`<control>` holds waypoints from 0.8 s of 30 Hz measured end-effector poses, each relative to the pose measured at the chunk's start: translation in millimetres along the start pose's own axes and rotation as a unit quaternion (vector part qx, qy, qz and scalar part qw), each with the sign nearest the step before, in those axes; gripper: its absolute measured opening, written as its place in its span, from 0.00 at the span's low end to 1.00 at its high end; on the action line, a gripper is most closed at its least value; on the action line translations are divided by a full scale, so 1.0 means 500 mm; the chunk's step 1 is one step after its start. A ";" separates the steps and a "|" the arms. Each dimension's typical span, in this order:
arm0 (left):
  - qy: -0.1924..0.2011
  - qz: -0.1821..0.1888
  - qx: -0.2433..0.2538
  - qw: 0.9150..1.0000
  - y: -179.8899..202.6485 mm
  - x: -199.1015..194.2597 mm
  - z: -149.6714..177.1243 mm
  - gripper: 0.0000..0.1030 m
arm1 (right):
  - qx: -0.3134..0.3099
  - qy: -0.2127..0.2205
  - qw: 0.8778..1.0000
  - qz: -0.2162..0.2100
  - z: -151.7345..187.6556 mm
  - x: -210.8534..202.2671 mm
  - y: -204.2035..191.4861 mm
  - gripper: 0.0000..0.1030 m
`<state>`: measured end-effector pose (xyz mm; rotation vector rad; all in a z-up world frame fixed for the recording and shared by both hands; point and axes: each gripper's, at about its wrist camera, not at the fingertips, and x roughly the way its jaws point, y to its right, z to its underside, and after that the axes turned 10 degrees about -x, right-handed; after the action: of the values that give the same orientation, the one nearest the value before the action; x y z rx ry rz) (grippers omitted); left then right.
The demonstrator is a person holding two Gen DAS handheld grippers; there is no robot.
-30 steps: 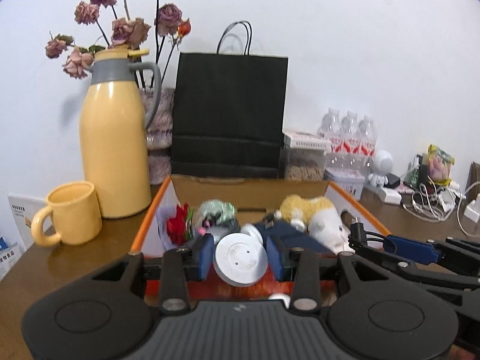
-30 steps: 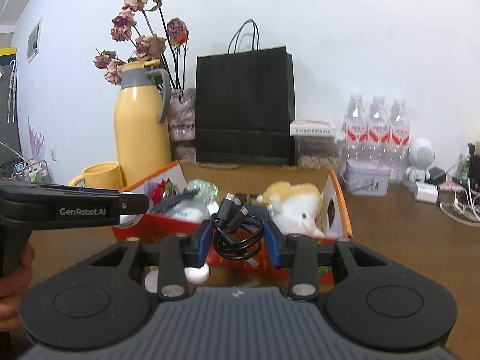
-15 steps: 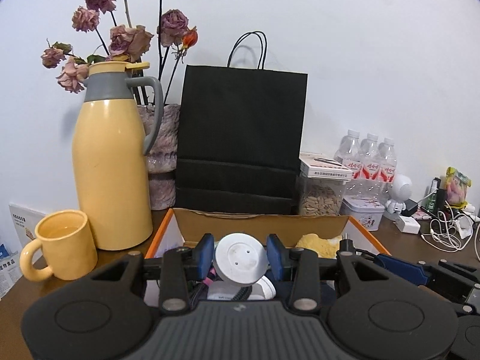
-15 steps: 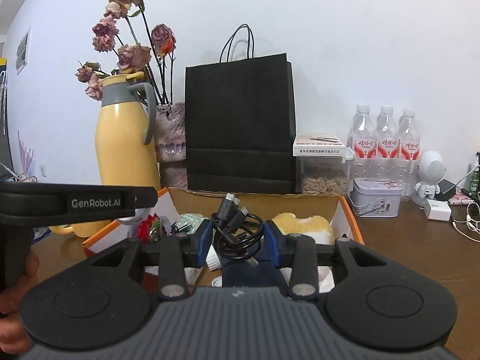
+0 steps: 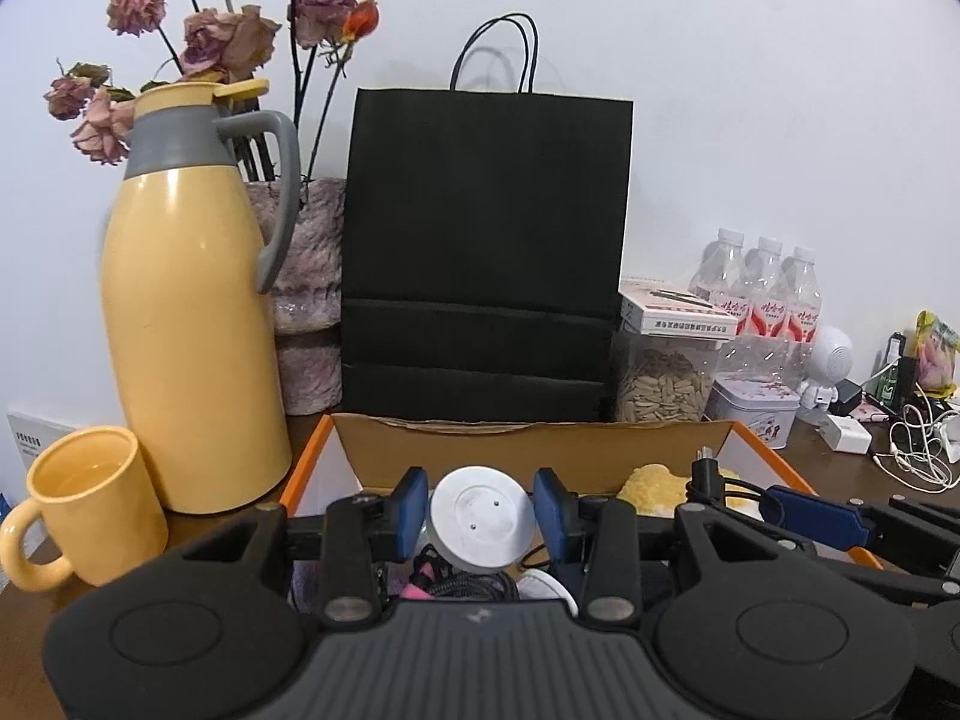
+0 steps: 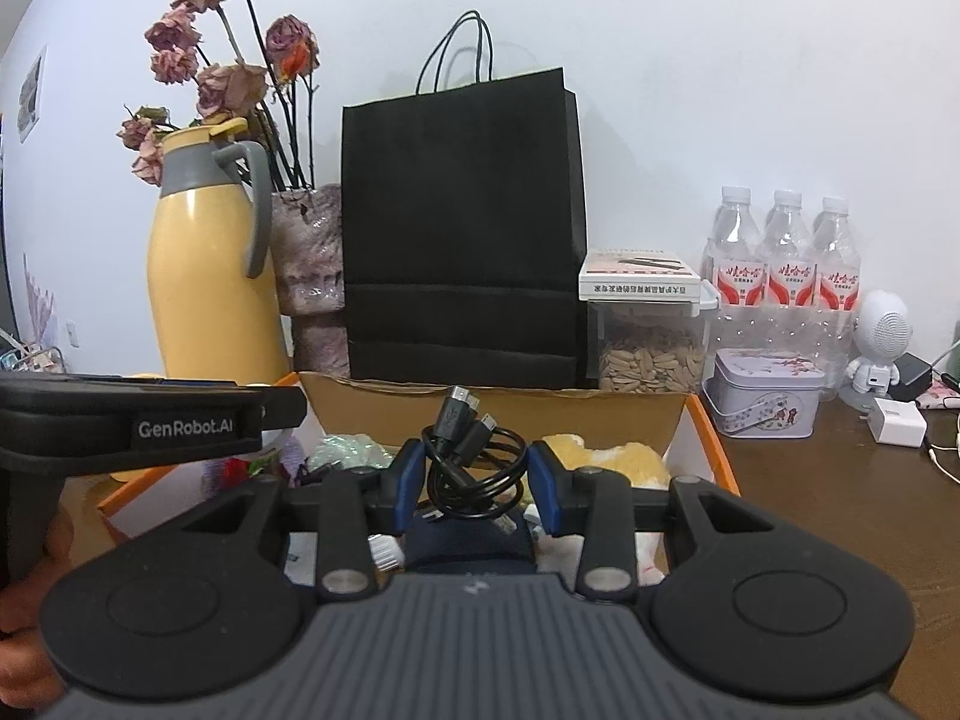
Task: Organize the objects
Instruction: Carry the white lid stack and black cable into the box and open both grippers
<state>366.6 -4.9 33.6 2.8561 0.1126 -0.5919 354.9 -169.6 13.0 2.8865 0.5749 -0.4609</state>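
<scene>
Orange-rimmed box (image 6: 708,438) holds yellow plush (image 6: 606,459), red flower (image 6: 234,471). Left gripper (image 5: 480,519) clamps white round disc (image 5: 480,519), flat face camera-ward; right gripper (image 6: 474,471) clamps coiled black cable (image 6: 474,471), plugs pointing up.

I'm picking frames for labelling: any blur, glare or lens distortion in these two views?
Left wrist view: sharp, with a glare streak on the jug, the bag handles shadowed on the wall, and dark fisheye corners. Right wrist view: equally sharp, the cable crisp, edges bowed, and the hand at left soft.
</scene>
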 end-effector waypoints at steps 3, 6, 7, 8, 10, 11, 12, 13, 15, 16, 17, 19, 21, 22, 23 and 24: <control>-0.005 0.002 0.005 1.000 0.000 0.018 -0.001 0.36 | 0.000 -0.004 1.000 -0.001 0.000 0.018 0.009 0.37; -0.008 0.000 0.008 1.000 -0.001 0.033 -0.002 0.36 | -0.004 -0.008 1.000 -0.001 0.001 0.030 0.013 0.37; -0.007 -0.002 0.009 1.000 -0.001 0.037 -0.002 0.36 | -0.006 -0.010 1.000 -0.001 0.001 0.034 0.014 0.37; -0.007 -0.004 0.010 1.000 -0.002 0.040 -0.003 0.36 | -0.007 -0.010 1.000 -0.002 0.001 0.037 0.015 0.37; -0.003 -0.011 0.013 1.000 -0.002 0.044 -0.004 0.40 | -0.008 -0.013 1.000 -0.001 0.001 0.043 0.016 0.39; -0.002 -0.014 0.014 1.000 -0.003 0.045 -0.005 0.58 | -0.008 -0.015 1.000 -0.001 0.001 0.045 0.017 0.41; -0.001 -0.017 0.014 1.000 -0.004 0.046 -0.006 0.86 | -0.009 -0.019 1.000 0.000 0.002 0.048 0.018 0.45; 0.002 -0.018 0.013 1.000 -0.005 0.045 -0.006 0.97 | -0.009 -0.023 1.000 0.003 0.003 0.049 0.018 0.63; 0.019 -0.021 0.012 1.000 -0.006 0.038 -0.007 1.00 | -0.013 -0.024 0.999 0.016 0.005 0.048 0.015 0.91; 0.021 -0.023 0.014 0.999 -0.006 0.036 -0.007 1.00 | -0.018 -0.022 0.999 0.022 0.006 0.046 0.013 0.99; 0.020 -0.024 0.015 0.999 -0.006 0.035 -0.008 1.00 | -0.023 -0.021 0.999 0.026 0.007 0.045 0.011 1.00; 0.019 -0.024 0.014 0.999 -0.006 0.034 -0.006 1.00 | -0.026 -0.024 0.999 0.029 0.009 0.046 0.010 1.00; 0.017 -0.024 0.016 0.999 -0.005 0.035 -0.004 1.00 | -0.023 -0.028 0.999 0.026 0.012 0.048 0.012 1.00; 0.016 -0.024 0.017 0.999 -0.003 0.035 -0.003 1.00 | -0.022 -0.030 0.999 0.024 0.013 0.049 0.012 1.00; 0.016 -0.025 0.017 0.999 -0.003 0.034 -0.002 1.00 | -0.022 -0.031 0.999 0.024 0.014 0.049 0.012 1.00; 0.017 -0.025 0.017 0.999 -0.002 0.033 -0.001 1.00 | -0.022 -0.032 0.999 0.024 0.015 0.049 0.011 1.00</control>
<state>381.5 -3.2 27.1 2.9053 0.1813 -0.5610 376.4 -167.8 -1.5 2.8254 0.4971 -0.5233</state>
